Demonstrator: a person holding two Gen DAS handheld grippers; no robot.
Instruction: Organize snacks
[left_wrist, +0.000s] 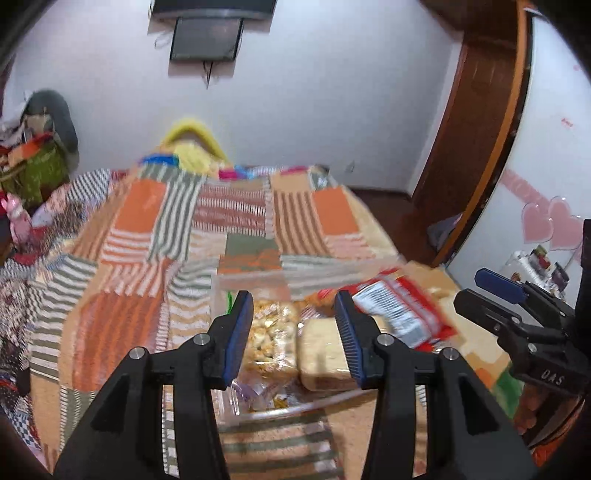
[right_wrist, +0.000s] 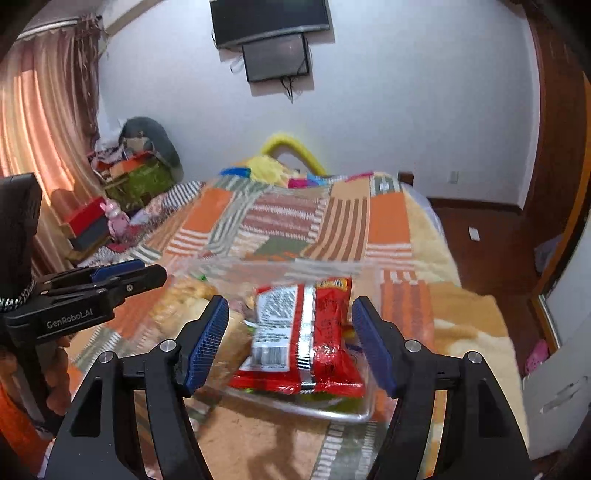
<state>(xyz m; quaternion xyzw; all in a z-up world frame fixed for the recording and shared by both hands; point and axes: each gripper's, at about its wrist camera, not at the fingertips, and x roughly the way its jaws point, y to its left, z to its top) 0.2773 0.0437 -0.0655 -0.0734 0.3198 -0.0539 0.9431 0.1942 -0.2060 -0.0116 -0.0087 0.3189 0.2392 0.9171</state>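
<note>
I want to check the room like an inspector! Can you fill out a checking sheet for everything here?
Surface: patchwork blanket covers a bed.
Job's things: clear container on the blanket holds a red snack packet, a popcorn-like bag and a pale wrapped block.
Clutter: yellow item at the bed's far end; piled boxes and bags at the left.
Grippers: left gripper and right gripper above the container, fingers apart, holding nothing.
Cables: wires dangle below the wall screen.
Surroundings: curtain, wooden door frame.
</note>
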